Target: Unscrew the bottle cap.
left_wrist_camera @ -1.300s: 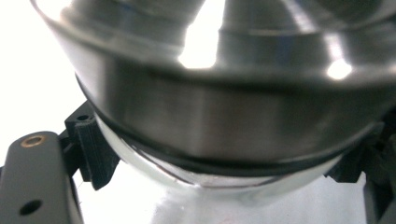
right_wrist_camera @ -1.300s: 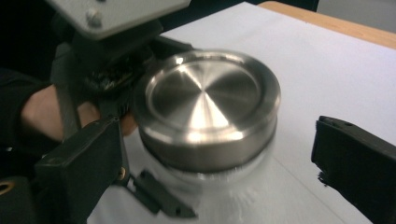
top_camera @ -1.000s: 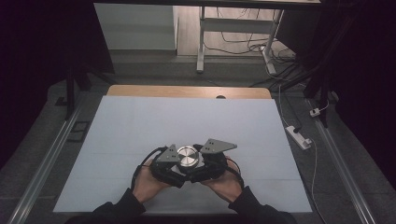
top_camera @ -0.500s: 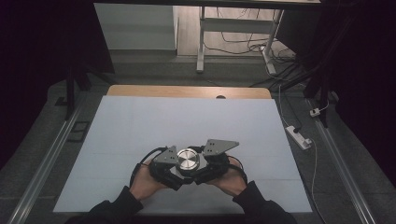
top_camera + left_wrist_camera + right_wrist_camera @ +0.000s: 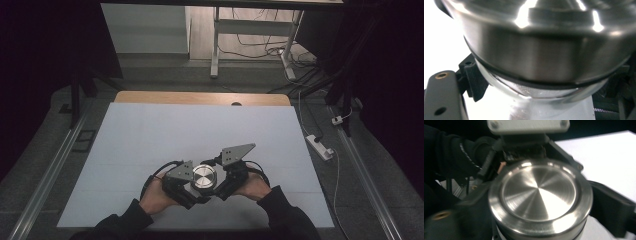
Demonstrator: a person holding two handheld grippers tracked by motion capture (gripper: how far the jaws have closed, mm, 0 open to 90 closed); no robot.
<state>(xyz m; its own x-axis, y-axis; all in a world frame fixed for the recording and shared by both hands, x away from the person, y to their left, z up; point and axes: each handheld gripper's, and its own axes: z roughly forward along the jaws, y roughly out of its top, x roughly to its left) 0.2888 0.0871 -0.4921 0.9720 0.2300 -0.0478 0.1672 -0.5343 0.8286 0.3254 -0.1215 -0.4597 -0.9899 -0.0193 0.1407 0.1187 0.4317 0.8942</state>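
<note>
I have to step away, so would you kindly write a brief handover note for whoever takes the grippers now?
Left gripper: at the jar's left side, fingers beside the clear body below the lid; grip not confirmed.
Right gripper: at the jar's right side, fingers flanking the lid; contact unclear.
Jar: near the front edge of the white table, upright between both grippers, steel lid seated on it.
Done: both grippers brought to the jar.
Left: probably hold the body steady, work the lid; confirm both grips first.

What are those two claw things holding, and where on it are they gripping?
A round jar with a metal lid. The left gripper clasps its body below the lid; the right gripper closes around the lid's rim.
</note>
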